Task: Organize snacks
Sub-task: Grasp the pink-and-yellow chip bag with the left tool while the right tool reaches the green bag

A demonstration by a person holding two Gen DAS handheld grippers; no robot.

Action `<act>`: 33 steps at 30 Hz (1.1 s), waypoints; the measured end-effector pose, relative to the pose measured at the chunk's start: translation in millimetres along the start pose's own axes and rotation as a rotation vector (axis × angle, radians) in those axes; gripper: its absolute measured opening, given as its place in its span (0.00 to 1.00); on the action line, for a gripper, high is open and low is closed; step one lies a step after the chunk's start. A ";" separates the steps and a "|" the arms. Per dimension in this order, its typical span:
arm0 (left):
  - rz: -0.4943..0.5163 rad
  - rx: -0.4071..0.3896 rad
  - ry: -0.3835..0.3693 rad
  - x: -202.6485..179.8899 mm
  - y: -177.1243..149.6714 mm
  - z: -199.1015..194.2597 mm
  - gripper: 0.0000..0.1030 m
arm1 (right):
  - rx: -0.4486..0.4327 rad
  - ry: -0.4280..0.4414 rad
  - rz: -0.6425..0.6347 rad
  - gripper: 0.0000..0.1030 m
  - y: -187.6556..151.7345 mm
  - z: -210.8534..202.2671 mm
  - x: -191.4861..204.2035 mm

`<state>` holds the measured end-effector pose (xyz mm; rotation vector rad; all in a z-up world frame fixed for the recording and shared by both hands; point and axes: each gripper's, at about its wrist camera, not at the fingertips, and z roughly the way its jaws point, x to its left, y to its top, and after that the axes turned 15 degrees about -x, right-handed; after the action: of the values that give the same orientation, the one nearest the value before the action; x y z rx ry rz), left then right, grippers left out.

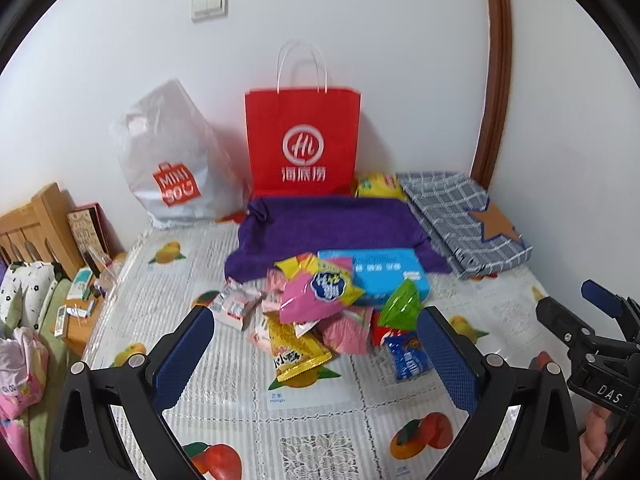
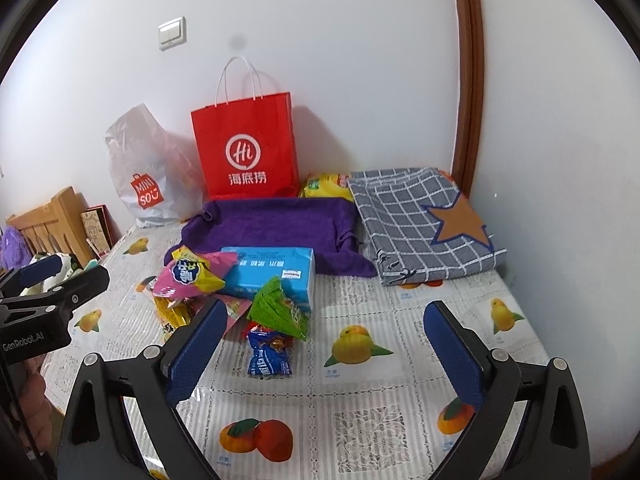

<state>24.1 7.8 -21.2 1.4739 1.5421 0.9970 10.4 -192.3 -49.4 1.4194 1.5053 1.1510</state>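
Observation:
A heap of snack packets lies on the fruit-print tablecloth (image 1: 312, 396): a pink bag (image 1: 316, 294) on top, a yellow packet (image 1: 294, 350), a green packet (image 1: 400, 306), a small blue packet (image 1: 408, 358) and a light-blue box (image 1: 384, 276). My left gripper (image 1: 316, 324) stands open just in front of the heap, nothing between its fingers. My right gripper (image 2: 324, 320) is open too, to the right of the heap; the blue packet (image 2: 268, 354) and green packet (image 2: 282, 310) lie near its left finger (image 2: 196, 352). The pink bag (image 2: 192, 276) and blue box (image 2: 272, 270) sit behind.
A purple towel (image 1: 320, 224) lies behind the heap, a red paper bag (image 1: 302, 140) and a white plastic bag (image 1: 172, 160) against the wall. A grey checked cloth with a star (image 2: 420, 216) lies right, a yellow bag (image 2: 324, 186) behind. A wooden bedside (image 1: 36, 224) stands left.

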 end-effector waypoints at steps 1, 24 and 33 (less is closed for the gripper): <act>-0.002 0.007 0.000 1.4 -2.0 4.7 0.99 | 0.006 0.003 0.003 0.95 -2.2 4.8 -0.3; -0.003 0.226 -0.017 1.3 -17.3 142.8 0.99 | 0.242 0.085 0.034 0.83 -51.7 135.5 1.0; -0.014 0.298 -0.044 1.1 -23.5 180.0 0.99 | 0.278 0.140 0.019 0.83 -62.6 159.9 10.8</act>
<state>179.5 13.6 -114.8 1.6728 1.7221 0.7439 140.7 -162.5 -157.7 1.5641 1.8100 1.1037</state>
